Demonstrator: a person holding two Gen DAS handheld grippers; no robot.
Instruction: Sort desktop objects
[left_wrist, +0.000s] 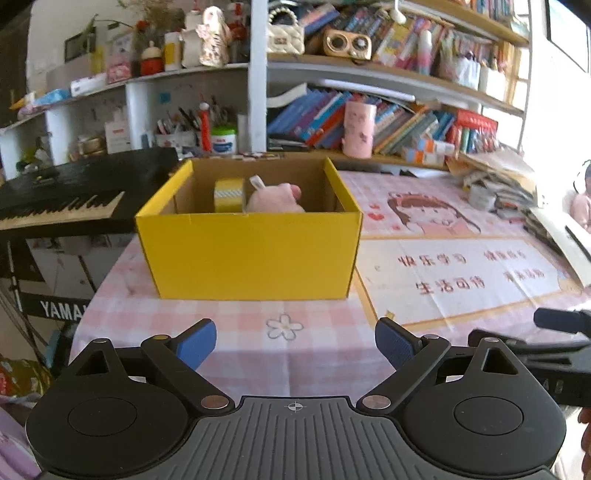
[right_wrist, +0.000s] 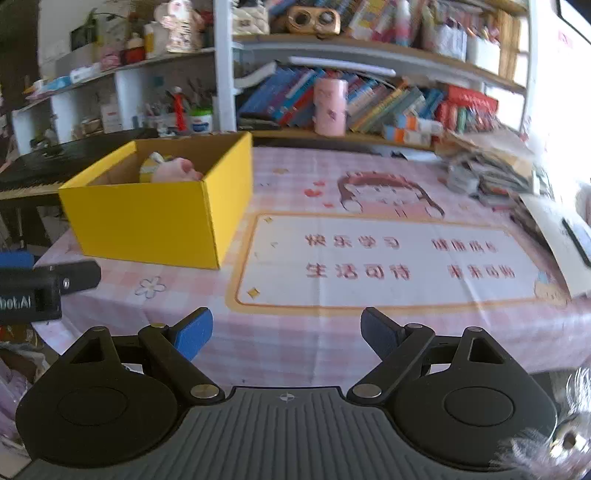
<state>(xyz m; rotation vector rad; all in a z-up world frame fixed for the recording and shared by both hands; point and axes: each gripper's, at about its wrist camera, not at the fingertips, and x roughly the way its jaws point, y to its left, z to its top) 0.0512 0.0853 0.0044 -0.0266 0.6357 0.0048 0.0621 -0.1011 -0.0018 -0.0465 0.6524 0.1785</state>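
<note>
Jaws on both grippers stand wide and hold nothing: the left gripper (left_wrist: 295, 343) hangs over the checked tablecloth (left_wrist: 229, 354) with the yellow box (left_wrist: 247, 254) straight ahead of its fingertips, while the right gripper (right_wrist: 286, 330) points at the printed mat (right_wrist: 388, 258) with the same box ahead and to the left of its jaws. Inside the box, beyond the near wall, a roll of yellow tape (left_wrist: 229, 195) stands on edge just beside a pink soft toy (left_wrist: 275, 201). I judge the tape to be light, stiff and a little slick on its outer face, best pinched across its flat sides or through the ring; the toy looks soft and squashy, easy to grip anywhere on its body. The box is thin cardboard, likely light enough to slide if nudged, and its rim would bend under a hard pinch. Between and just ahead of either pair of jaws no loose item shows, so the sorting looks largely done. Behind the table stand crowded bookshelves (left_wrist: 369, 122); a black keyboard (left_wrist: 62, 199) sits left of the box.
</note>
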